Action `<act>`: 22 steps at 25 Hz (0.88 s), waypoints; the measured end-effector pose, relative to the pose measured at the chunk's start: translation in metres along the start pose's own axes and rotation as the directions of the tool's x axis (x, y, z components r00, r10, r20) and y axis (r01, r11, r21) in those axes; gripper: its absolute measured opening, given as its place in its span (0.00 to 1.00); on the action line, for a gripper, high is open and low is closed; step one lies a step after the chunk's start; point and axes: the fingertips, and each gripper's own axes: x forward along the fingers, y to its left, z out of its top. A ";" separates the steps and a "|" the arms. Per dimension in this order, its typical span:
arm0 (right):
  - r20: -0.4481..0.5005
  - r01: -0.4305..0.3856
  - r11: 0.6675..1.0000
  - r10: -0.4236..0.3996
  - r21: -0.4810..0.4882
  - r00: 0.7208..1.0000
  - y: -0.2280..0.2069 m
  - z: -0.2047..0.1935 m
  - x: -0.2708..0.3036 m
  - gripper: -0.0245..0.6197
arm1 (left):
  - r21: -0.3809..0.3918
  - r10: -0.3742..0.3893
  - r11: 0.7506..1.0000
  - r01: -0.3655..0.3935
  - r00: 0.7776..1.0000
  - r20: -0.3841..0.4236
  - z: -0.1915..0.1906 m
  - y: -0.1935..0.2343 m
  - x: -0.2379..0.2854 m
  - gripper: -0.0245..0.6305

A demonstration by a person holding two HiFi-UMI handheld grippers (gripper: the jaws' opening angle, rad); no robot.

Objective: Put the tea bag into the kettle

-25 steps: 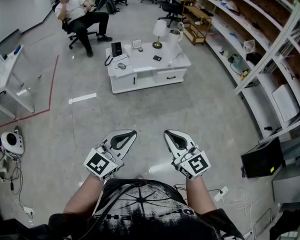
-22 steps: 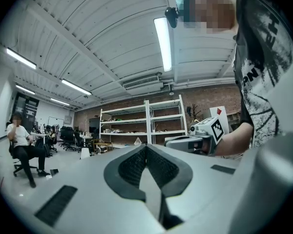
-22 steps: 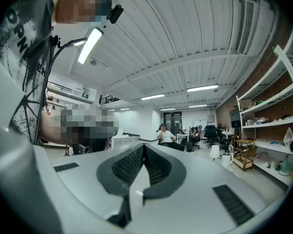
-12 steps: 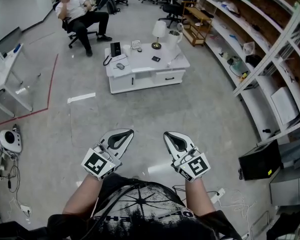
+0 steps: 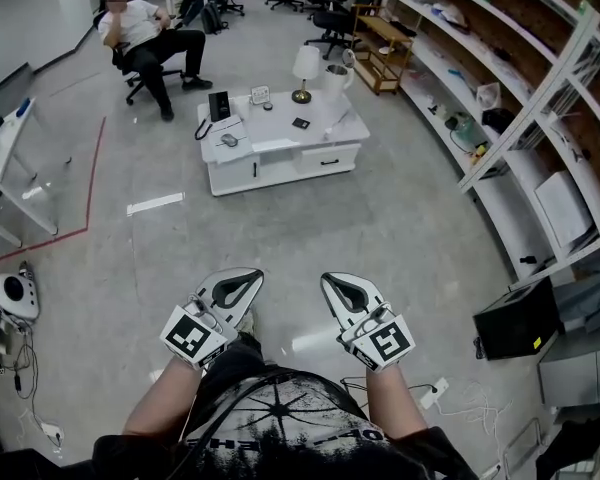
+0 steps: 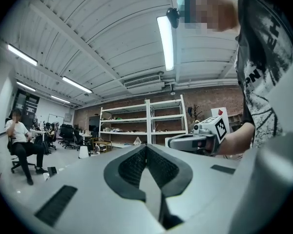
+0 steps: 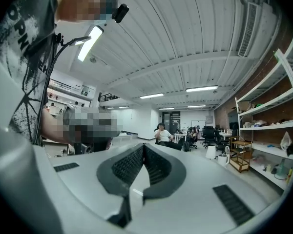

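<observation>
Far ahead stands a low white table (image 5: 280,153). A white kettle (image 5: 336,78) is near its back right corner, beside a table lamp (image 5: 305,66). A small dark packet (image 5: 300,123) lies on the tabletop; I cannot tell if it is the tea bag. My left gripper (image 5: 250,276) and right gripper (image 5: 330,280) are held side by side close to my body, pointing level over the floor, far from the table. Both are shut with nothing between the jaws, as the left gripper view (image 6: 145,147) and right gripper view (image 7: 143,146) show.
A person sits in an office chair (image 5: 140,33) beyond the table. Long white shelving (image 5: 540,118) runs along the right. A black box (image 5: 515,318) stands at the right, a white desk (image 5: 0,158) at the left. A telephone (image 5: 218,108) sits on the table.
Both grippers stay shut and hardly move. The head view has shifted slightly, so the table and the seated person sit a little further left and up.
</observation>
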 end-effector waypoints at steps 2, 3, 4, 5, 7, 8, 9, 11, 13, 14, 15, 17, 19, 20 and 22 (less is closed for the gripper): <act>-0.001 0.008 1.000 -0.008 -0.003 1.000 -0.007 -0.001 0.004 0.05 | 0.000 -0.014 1.000 0.014 1.000 -0.009 -0.002 0.003 0.008 0.05; -0.002 0.011 1.000 -0.011 -0.002 1.000 -0.010 -0.001 0.007 0.05 | 0.001 -0.025 1.000 0.025 1.000 -0.005 -0.003 0.005 0.012 0.05; -0.005 0.014 1.000 -0.014 -0.001 1.000 -0.014 -0.003 0.010 0.05 | -0.001 -0.035 0.999 0.035 0.999 0.001 -0.004 0.007 0.017 0.05; -0.009 0.017 1.000 -0.017 0.001 1.000 -0.018 -0.005 0.013 0.05 | -0.007 -0.044 0.999 0.044 0.999 0.008 -0.006 0.010 0.021 0.05; -0.017 0.025 1.000 -0.025 0.003 1.000 -0.027 -0.009 0.020 0.05 | -0.015 -0.050 0.999 0.050 0.999 0.006 -0.008 0.019 0.029 0.05; -0.019 0.030 1.000 -0.030 0.003 0.999 -0.032 -0.011 0.024 0.05 | -0.015 -0.055 0.998 0.055 0.998 0.009 -0.008 0.024 0.033 0.05; -0.018 0.035 0.999 -0.035 0.004 0.999 -0.038 -0.012 0.028 0.05 | -0.015 -0.064 0.998 0.064 0.998 0.018 -0.008 0.029 0.037 0.05; -0.016 0.047 0.999 -0.047 0.006 0.999 -0.051 -0.013 0.038 0.05 | -0.016 -0.077 0.997 0.077 0.997 0.028 -0.009 0.041 0.047 0.05; -0.016 0.058 0.998 -0.058 0.012 0.998 -0.063 -0.013 0.049 0.05 | -0.021 -0.085 0.996 0.086 0.996 0.023 -0.010 0.054 0.055 0.05; -0.016 0.062 0.998 -0.062 0.015 0.998 -0.068 -0.013 0.055 0.05 | -0.024 -0.090 0.996 0.090 0.996 0.019 -0.011 0.060 0.059 0.05; -0.016 0.064 0.998 -0.064 0.017 0.998 -0.072 -0.012 0.061 0.05 | -0.023 -0.093 0.995 0.093 0.996 0.014 -0.011 0.068 0.064 0.05; -0.015 0.067 0.998 -0.067 0.014 0.998 -0.082 -0.009 0.075 0.05 | -0.014 -0.099 0.995 0.099 0.995 0.006 -0.009 0.082 0.073 0.05; -0.010 0.073 0.997 -0.073 0.011 0.997 -0.093 -0.007 0.089 0.05 | -0.006 -0.111 0.994 0.111 0.994 0.000 -0.009 0.097 0.083 0.05; -0.005 0.078 0.997 -0.078 0.013 0.997 -0.100 -0.006 0.095 0.05 | -0.007 -0.118 0.993 0.118 0.993 -0.002 -0.009 0.104 0.088 0.05; 0.006 0.093 0.995 -0.093 0.021 0.996 -0.115 -0.004 0.109 0.05 | -0.026 -0.133 0.991 0.133 0.991 0.000 -0.009 0.119 0.100 0.05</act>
